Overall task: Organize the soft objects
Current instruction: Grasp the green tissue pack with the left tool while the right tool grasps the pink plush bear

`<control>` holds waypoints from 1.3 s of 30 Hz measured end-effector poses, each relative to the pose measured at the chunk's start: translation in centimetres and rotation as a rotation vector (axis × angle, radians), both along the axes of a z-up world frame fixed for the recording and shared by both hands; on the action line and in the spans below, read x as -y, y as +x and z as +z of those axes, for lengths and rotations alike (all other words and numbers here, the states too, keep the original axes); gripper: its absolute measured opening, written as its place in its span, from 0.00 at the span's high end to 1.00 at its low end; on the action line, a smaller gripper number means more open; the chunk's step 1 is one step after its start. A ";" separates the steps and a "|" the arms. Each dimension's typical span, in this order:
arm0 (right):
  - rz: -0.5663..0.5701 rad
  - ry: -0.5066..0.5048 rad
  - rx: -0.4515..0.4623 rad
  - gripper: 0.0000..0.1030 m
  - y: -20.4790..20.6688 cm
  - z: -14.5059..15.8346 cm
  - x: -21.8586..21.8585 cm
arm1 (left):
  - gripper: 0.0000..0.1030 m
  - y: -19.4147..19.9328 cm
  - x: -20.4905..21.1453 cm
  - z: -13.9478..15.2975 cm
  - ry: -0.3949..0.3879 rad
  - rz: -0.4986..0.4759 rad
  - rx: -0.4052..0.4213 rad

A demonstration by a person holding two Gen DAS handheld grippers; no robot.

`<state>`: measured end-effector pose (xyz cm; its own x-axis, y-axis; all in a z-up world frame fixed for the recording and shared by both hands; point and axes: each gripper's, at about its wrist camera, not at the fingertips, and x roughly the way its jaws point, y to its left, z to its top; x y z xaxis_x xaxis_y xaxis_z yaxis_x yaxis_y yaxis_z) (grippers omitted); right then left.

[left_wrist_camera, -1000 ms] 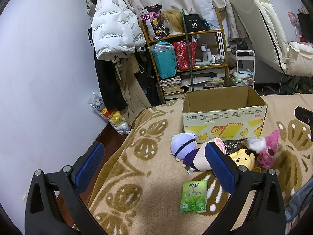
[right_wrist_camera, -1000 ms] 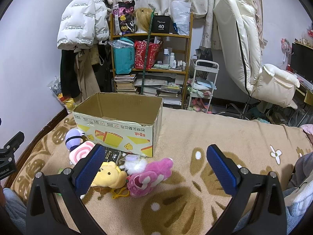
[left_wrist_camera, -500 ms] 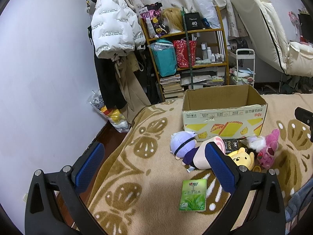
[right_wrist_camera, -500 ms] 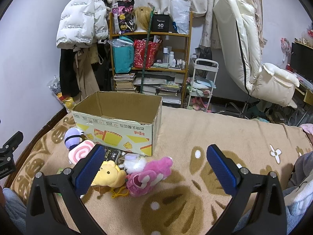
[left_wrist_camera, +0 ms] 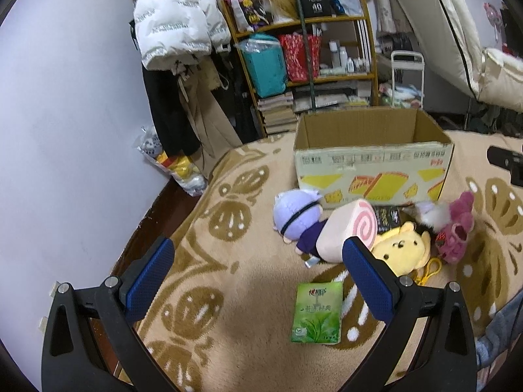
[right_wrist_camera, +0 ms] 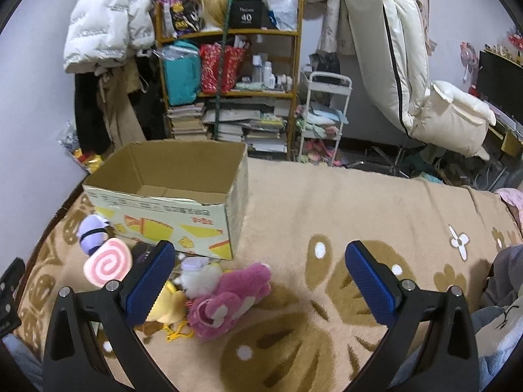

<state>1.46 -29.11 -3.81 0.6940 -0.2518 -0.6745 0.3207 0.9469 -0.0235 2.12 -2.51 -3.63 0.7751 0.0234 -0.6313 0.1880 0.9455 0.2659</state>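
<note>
An open, empty cardboard box (left_wrist_camera: 372, 166) (right_wrist_camera: 170, 196) stands on the patterned blanket. In front of it lie soft toys: a purple-headed doll (left_wrist_camera: 295, 217) (right_wrist_camera: 93, 233), a pink swirl-roll plush (left_wrist_camera: 348, 233) (right_wrist_camera: 106, 266), a yellow bear (left_wrist_camera: 402, 251) (right_wrist_camera: 168, 307), a white fluffy toy (right_wrist_camera: 199, 276) and a pink bear (left_wrist_camera: 456, 228) (right_wrist_camera: 228, 297). A green tissue pack (left_wrist_camera: 317, 313) lies nearest me. My left gripper (left_wrist_camera: 258, 271) is open and empty above the blanket, left of the toys. My right gripper (right_wrist_camera: 261, 274) is open and empty, just right of the pink bear.
A black packet (left_wrist_camera: 387, 217) lies among the toys. The bed's left edge (left_wrist_camera: 183, 225) drops to a wooden floor. Behind stand a cluttered shelf (right_wrist_camera: 228, 85), hanging coats (left_wrist_camera: 176, 32), a white trolley (right_wrist_camera: 323, 114) and a cream recliner (right_wrist_camera: 408, 65).
Both grippers have risen and tilted down slightly, so the box and toys sit lower and closer in view. Nothing on the blanket has moved.
</note>
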 end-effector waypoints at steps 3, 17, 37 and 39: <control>-0.003 0.016 -0.048 0.00 1.0 -1.0 0.4 | 0.02 0.9 0.5 -1.3 0.024 -0.002 -0.043; 0.054 0.090 -0.317 0.00 3.9 -7.5 0.0 | 0.02 3.5 2.3 -8.1 0.077 -0.026 -0.293; 0.100 0.172 -0.440 0.03 6.0 -11.2 -0.4 | 0.08 5.2 1.8 -12.5 0.075 0.001 -0.506; 0.098 0.203 -0.441 0.04 6.1 -11.3 -0.2 | 0.18 5.4 1.5 -13.0 0.040 0.015 -0.549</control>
<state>7.56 -28.95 -15.12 0.3456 -0.0325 -0.9378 0.2305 0.9717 0.0513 7.54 -3.97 -16.61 0.3316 0.0641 -0.9413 0.2960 0.9402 0.1683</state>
